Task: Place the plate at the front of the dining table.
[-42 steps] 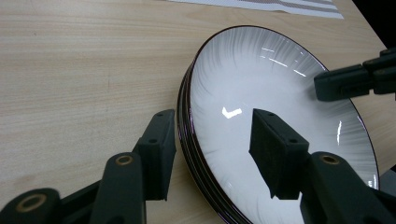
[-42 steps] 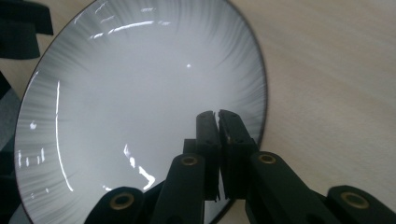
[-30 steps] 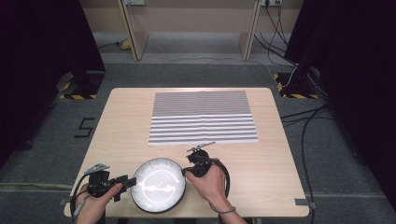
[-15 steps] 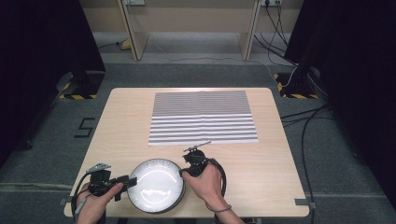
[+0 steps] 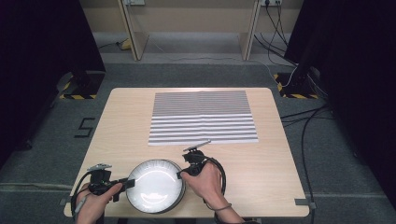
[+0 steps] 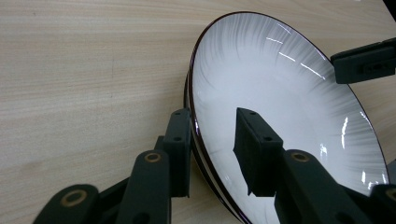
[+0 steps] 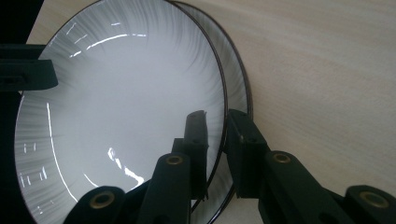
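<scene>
Fingers of both grippers straddle glossy round white plates' (image 5: 154, 189) rims, slightly parted.

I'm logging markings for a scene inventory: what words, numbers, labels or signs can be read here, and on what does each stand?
"5": a dark figure on the grey floor left of the table, high view.
Plates, striped mat and claws: no readable text.
Yellow-black hazard stripes on the floor stand bases: pattern, no words.
</scene>
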{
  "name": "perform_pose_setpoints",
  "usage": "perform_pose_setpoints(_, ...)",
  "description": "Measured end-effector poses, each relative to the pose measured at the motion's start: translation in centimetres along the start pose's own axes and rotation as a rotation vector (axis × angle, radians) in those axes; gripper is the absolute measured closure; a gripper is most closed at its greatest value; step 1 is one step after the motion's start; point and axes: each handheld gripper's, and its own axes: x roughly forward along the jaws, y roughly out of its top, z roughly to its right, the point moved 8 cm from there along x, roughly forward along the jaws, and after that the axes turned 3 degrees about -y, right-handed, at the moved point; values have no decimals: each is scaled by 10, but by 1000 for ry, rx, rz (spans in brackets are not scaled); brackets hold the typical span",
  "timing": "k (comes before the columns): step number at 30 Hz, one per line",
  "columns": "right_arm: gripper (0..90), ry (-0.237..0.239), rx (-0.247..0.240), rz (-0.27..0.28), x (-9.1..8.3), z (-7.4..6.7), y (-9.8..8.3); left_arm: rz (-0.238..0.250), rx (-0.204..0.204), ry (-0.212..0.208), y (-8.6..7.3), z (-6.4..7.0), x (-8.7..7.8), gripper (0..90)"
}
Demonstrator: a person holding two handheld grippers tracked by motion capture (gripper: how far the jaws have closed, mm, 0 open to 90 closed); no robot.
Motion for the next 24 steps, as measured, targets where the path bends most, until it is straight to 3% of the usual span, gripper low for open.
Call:
perform_pose_setpoints(2, 765, 20, 21, -34, 5, -3, -4, -4, 1, 3, 0, 0, -1, 680)
perform_pose_setpoints(4, 764, 16, 14, -29, 7, -3, -5, -7, 0, 3, -1, -1, -2, 695)
perform_pose_setpoints(10, 700, 57, 54, -14, 5, -5, -8, -33, -4, -8, -6, -2, -3, 718)
perform_pose_setpoints(18, 688, 42, 42, -11, 5, -6, -9, -54, -19, 5, -6, -2, -2, 750)
perform_pose_setpoints(24, 688, 47, 64, -13, 5, -7, -10, -66, -34, -1, -9, -1, -2, 743)
